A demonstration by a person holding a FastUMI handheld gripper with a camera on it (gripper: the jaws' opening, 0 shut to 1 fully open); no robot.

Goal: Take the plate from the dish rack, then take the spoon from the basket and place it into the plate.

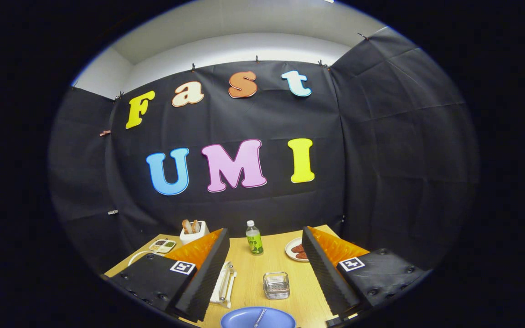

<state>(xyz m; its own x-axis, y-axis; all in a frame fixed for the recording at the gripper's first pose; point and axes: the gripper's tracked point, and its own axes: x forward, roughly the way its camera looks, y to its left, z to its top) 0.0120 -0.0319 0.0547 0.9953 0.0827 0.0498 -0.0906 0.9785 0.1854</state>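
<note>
A blue plate [258,317] lies on the wooden table [290,264], low between my fingers and close to the gripper. A silver spoon [259,316] rests inside it. Beyond the plate stands a small wire basket [276,285], with nothing seen in it. A white dish rack [224,284] lies flat beside my left finger. My gripper [265,257] is open, its fingers [208,273] spread wide apart with nothing between them, raised above the table.
A green-labelled bottle [254,238] stands at the back middle. A white toaster [194,231] with bread slices sits back left beside a small tray [162,246]. A white plate with brownish-red food [297,249] lies back right. Black cloth walls close in the table.
</note>
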